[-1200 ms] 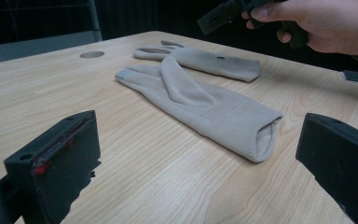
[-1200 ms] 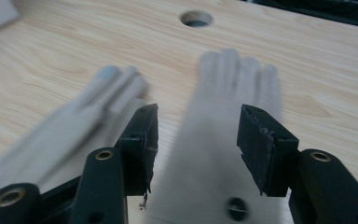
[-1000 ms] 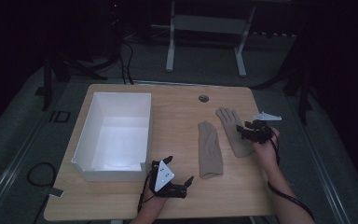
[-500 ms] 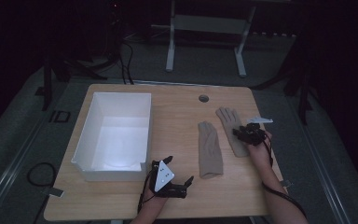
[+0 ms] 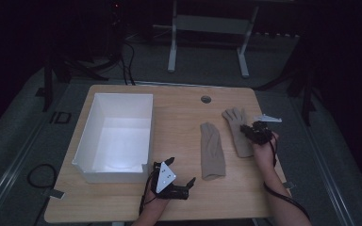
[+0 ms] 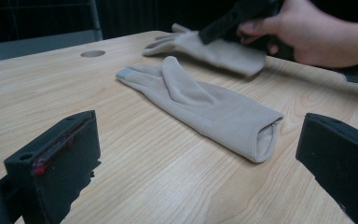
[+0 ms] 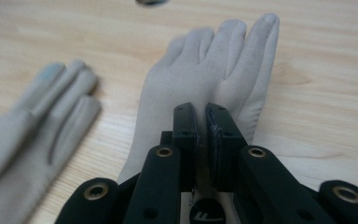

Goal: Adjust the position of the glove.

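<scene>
Two beige knit gloves lie flat on the wooden worktop point(image 5: 179, 117), right of centre in the high view. The right glove point(image 5: 238, 129) sits at centre right, fingers toward the top of the frame and slightly splayed, cuff toward the bottom; the right hand-held gripper point(image 7: 204, 126) is pinched onto its palm fabric. The left glove point(image 5: 212, 150) lies just beside it, apart, lower in frame, fingers together, open cuff toward the bottom edge.

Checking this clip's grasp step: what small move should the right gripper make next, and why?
Probably lift a little: the right gripper has just closed its jaws on the far glove, which lies flat on the table.
</scene>
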### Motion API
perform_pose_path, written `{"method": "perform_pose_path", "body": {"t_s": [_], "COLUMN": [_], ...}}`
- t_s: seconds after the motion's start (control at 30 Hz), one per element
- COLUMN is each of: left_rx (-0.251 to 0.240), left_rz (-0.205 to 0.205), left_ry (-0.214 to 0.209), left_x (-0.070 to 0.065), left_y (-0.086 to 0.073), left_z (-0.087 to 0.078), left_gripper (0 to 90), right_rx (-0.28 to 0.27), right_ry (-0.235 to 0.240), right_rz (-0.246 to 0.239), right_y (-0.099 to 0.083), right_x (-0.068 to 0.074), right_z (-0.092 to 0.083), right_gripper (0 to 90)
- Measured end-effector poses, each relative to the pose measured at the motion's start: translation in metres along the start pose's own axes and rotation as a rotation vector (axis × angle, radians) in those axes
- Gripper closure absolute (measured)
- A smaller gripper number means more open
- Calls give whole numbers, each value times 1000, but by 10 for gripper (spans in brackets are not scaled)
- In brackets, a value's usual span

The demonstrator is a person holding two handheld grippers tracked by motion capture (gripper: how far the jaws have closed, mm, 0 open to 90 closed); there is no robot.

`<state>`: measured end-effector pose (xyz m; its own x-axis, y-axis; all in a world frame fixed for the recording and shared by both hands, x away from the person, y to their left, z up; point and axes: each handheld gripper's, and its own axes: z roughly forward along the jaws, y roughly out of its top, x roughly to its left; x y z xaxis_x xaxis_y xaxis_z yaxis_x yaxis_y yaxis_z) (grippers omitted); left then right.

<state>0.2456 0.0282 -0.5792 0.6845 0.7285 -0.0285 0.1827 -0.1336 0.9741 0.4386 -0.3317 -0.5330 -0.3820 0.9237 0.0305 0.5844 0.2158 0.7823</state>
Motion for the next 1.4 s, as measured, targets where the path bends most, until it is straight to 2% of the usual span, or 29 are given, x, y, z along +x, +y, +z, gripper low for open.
{"method": "perform_pose_path", "body": {"t_s": [0.07,0.1,0.23,0.3,0.33,0.37,0.4,0.47,0.57,0.63,0.73,0.77,0.8,0.9,1.03,1.1,1.13,1.33,1.37,1.4], "left_rx": [0,0,-1,0,0,0,-1,-1,-1,-2,0,0,-1,0,0,1,0,1,0,-1], "left_rz": [0,-1,0,0,0,1,1,1,0,4,7,6,5,5,8,8,10,10,11,11], "left_ry": [-1,0,-1,0,0,0,0,0,0,0,-1,-1,-1,-1,-2,-2,-2,-2,-2,-1], "left_x": [0,0,0,0,0,0,0,0,0,0,0,0,0,0,0,0,0,-1,-1,-1], "left_y": [0,0,0,0,0,0,0,0,0,0,0,0,0,0,0,0,0,0,0,0], "left_z": [0,0,0,0,0,0,0,0,0,0,0,0,0,0,0,0,0,0,0,0], "left_gripper": [1,1,1,1,1,1,1,1,1,1,1,1,1,1,1,1,1,1,1,1], "right_rx": [-15,-15,-52,-88,-88,-103,-117,-112,-89,-51,-43,-35,-5,23,70,72,81,45,33,28], "right_ry": [-7,-7,-25,-33,-33,-43,-55,-65,-80,-86,-93,-99,-94,-95,-95,-96,-92,-70,-54,-33], "right_rz": [12,12,18,31,31,41,67,95,110,134,118,117,121,126,87,85,61,22,-3,-83], "right_y": [4,4,9,8,8,7,1,-7,-16,-31,-41,-47,-56,-62,-69,-70,-70,-64,-61,-55], "right_x": [0,0,2,2,2,1,0,0,2,5,7,8,8,7,8,8,9,7,6,3], "right_z": [-11,-11,-39,-53,-53,-60,-74,-82,-86,-86,-84,-82,-76,-70,-60,-59,-59,-66,-68,-72], "right_gripper": [831,831,831,830,830,830,830,830,830,829,828,827,825,819,771,757,707,640,621,586]}}
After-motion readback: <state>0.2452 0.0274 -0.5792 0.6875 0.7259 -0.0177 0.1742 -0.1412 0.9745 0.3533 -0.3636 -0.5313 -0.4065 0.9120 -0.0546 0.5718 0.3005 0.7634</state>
